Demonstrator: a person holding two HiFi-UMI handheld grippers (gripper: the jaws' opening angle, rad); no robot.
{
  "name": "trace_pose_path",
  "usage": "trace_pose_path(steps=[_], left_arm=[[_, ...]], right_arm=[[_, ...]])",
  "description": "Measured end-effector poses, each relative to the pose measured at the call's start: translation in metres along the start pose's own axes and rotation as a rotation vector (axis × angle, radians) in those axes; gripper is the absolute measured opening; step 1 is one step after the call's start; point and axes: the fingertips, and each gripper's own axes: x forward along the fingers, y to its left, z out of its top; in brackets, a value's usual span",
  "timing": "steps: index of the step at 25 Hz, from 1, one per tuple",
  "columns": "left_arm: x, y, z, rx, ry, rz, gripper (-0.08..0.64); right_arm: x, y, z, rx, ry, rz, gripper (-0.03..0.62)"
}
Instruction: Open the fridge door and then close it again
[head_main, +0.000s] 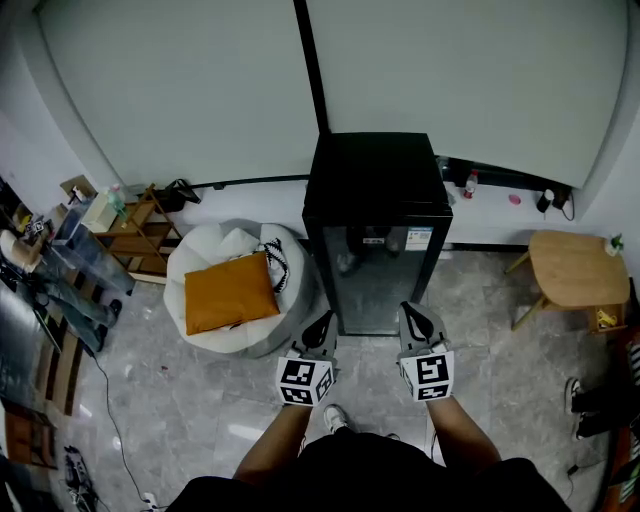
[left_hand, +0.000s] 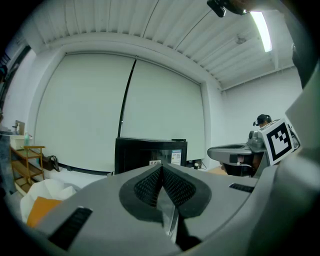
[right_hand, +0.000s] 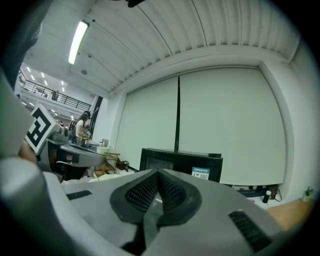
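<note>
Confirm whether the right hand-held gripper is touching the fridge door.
Apart. The right gripper view shows the right hand-held gripper, jaws shut, well short of the fridge, which stands farther off beyond its tips.

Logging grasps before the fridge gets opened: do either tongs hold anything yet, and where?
Nothing is held: left tongs and right tongs are both shut and empty.

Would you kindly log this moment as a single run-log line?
fridge door: closed | left tongs: shut, empty | right tongs: shut, empty | contact: none, both short of door
</note>
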Motion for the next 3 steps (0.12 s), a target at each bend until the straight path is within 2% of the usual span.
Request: trace_pose_path(steps=[3], left_arm=[[-0.0014,-0.0045,0.0,0.001,0.003,-0.003,0.021]], right_arm=[[-0.0053,0.0005,0.0006,0.006,-0.002,0.002,0.015]])
